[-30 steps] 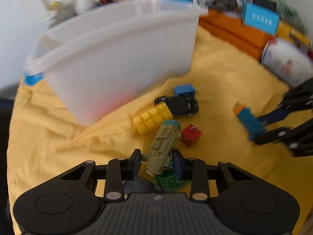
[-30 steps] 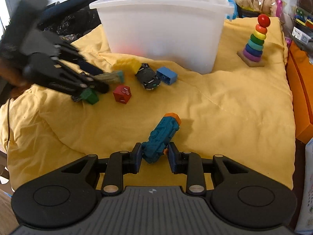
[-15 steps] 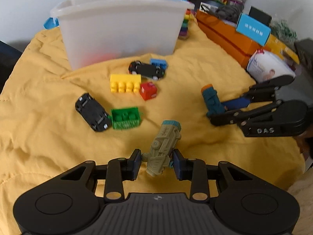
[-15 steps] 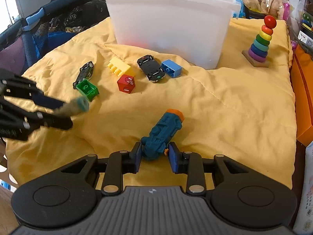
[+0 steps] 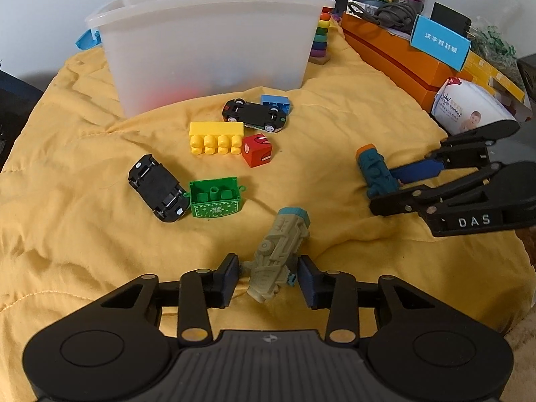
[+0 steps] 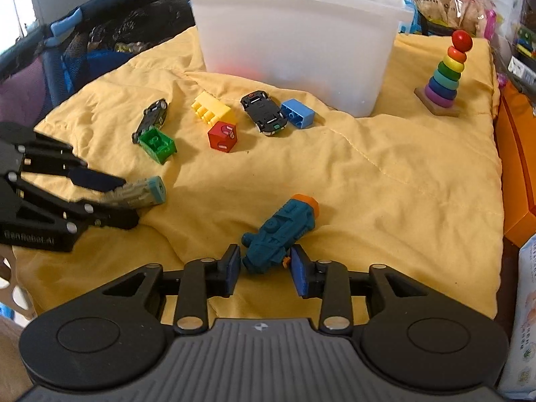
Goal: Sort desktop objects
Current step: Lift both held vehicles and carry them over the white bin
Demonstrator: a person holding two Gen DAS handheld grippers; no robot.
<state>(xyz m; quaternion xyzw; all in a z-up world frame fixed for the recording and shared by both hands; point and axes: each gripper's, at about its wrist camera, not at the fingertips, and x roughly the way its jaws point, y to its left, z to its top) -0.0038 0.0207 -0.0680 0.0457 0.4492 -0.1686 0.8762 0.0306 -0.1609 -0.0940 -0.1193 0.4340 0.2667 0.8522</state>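
On the rumpled yellow quilt (image 5: 335,107), the left gripper (image 5: 268,279) is sitting with its 2 pads spread apart, the grey-green plastic toy train (image 5: 279,256) lying loose between them. Beyond are lying an overturned black toy car (image 5: 157,187), a green plastic block (image 5: 214,197), a yellow studded brick (image 5: 216,137) and a red cube (image 5: 257,150), before the translucent white plastic bin (image 5: 211,47). The right gripper (image 6: 265,266) is likewise gaping around the teal toy train (image 6: 279,231).

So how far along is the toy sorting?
Early. Something reddish shows faintly through the white plastic bin. The left gripper brackets a grey-green toy train; the right gripper brackets a teal toy train. Both jaws look open. Two cars and four blocks remain on the yellow blanket.
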